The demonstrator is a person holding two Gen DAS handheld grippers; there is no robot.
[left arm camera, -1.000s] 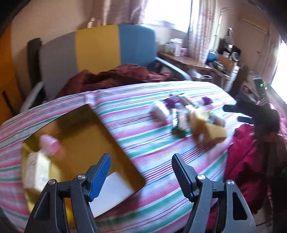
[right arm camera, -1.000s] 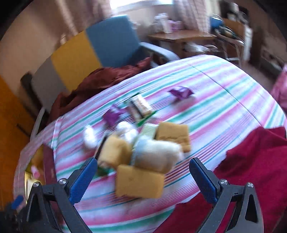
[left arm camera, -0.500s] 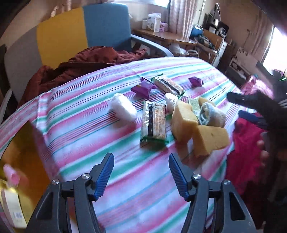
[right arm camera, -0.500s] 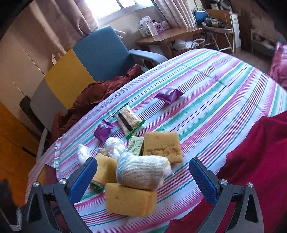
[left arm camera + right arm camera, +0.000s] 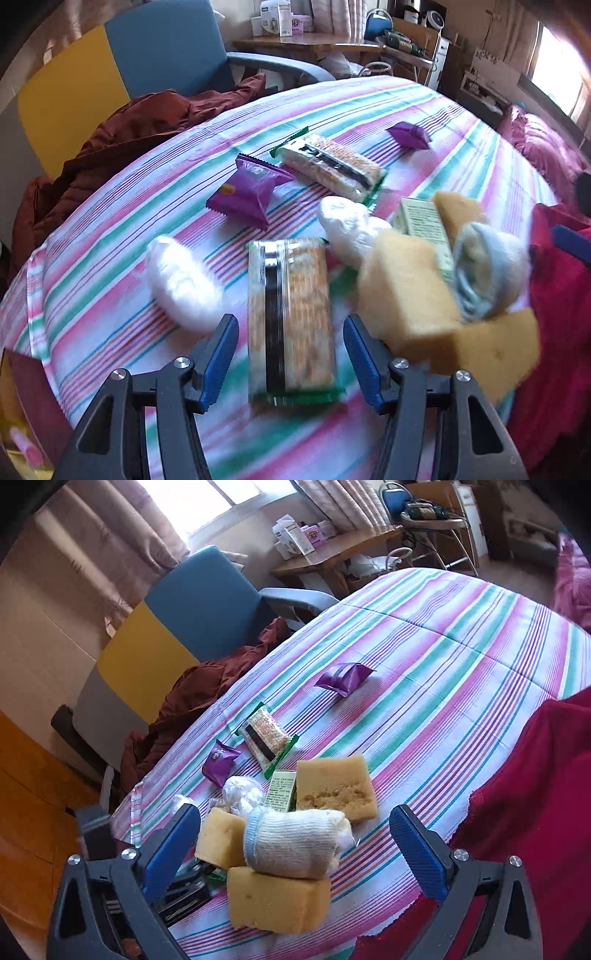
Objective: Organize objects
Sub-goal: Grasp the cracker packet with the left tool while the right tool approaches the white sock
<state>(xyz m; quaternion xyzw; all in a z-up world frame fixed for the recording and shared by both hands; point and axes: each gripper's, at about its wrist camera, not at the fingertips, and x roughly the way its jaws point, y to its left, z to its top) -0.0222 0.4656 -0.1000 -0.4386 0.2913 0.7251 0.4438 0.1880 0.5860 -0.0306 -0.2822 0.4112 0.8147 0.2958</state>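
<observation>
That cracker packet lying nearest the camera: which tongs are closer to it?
Left. The left tongs straddle the cracker packet, their jaws just been closing but not yet touching it. The right tongs hang over the rolled sock, farther off.

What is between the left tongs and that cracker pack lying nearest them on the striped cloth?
Nothing visible. The left tongs have been closing and already straddle the cracker pack, pads clear of it. The white wad lies just outside the left pad, the yellow sponge just outside the right one.
</observation>
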